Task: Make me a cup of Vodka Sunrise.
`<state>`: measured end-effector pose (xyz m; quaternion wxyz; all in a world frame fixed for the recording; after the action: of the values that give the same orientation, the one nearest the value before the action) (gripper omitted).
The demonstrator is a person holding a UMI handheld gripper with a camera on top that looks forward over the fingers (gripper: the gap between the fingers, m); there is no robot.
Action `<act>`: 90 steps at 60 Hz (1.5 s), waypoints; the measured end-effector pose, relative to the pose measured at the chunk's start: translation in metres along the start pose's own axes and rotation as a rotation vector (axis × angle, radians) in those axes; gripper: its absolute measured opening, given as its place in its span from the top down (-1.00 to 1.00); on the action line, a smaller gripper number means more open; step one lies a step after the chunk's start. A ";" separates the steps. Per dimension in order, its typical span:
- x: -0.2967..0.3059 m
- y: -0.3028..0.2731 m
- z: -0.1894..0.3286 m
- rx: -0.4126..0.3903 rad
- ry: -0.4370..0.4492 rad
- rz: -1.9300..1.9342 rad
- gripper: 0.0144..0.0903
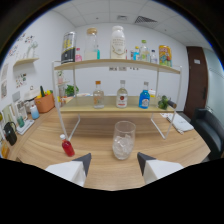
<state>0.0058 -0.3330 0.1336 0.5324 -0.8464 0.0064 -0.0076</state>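
Fingers (pixel 83 161) of the gripper (pixel 114 161) stand wide apart at the near edge of the wooden table (pixel 165 150), with nothing held between them. Just ahead, and almost on the line that runs out midway between the fingertips, stands the glass (pixel 123 140), upright, with what looks like ice in its bottom. It lies a shade toward the right finger but still inside the gap's width, its long axis vertical, so a straight push forward would bring it between the fingers; that is a judgement, not something underway.

Off to the left of the glass and beside the left finger lies a small red bottle (pixel 67 147) with a white cap, apart from the glass.

Beyond the glass rises a two-tier shelf rack (pixel 75 125) on thin white legs. On its lower shelf stand three bottles in a row: an orange-capped bottle (pixel 98 95), a clear bottle with a red label (pixel 121 94), which may be the vodka though its label cannot be read, and a blue bottle (pixel 144 97). These lie straight past the glass, the clear one nearly dead ahead. The upper shelf holds taller jars and bottles (pixel 117 42), too small to name. Left of the rack, an orange pot (pixel 45 102) sits near the wall.
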 end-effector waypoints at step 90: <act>0.206 -0.329 0.059 0.343 0.058 0.012 0.06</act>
<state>0.2134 -0.1412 0.4058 0.6688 -0.7425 0.0253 -0.0296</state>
